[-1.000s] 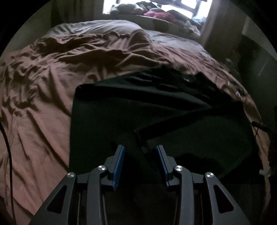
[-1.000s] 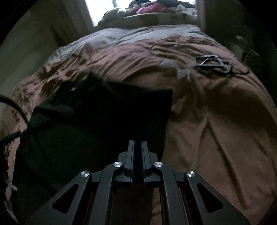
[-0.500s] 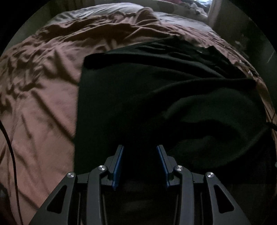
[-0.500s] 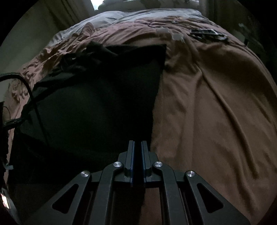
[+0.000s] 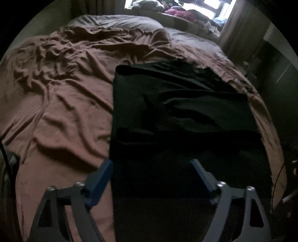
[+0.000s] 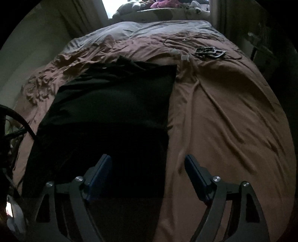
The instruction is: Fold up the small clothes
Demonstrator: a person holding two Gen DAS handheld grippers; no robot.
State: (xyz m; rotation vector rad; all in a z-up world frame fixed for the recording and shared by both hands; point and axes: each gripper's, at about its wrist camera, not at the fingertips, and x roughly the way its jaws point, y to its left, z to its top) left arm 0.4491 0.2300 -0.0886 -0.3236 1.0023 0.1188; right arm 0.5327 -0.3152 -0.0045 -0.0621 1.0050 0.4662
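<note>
a dark, nearly black cloth garment lies spread flat on the bed's wrinkled brown sheet, filling the centre and lower right of the left wrist view and the centre left of the right wrist view. the left tool has just been opening; its blue pads stand wide, nothing pinched. the right tool has likewise just been opening, released, over the garment's right edge. a small black object rests at upper right

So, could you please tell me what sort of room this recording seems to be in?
Most likely a bedroom: a wide bed with a rumpled brown sheet, a curtain beside a bright window, and a black garment spread on the bed for folding.
</note>
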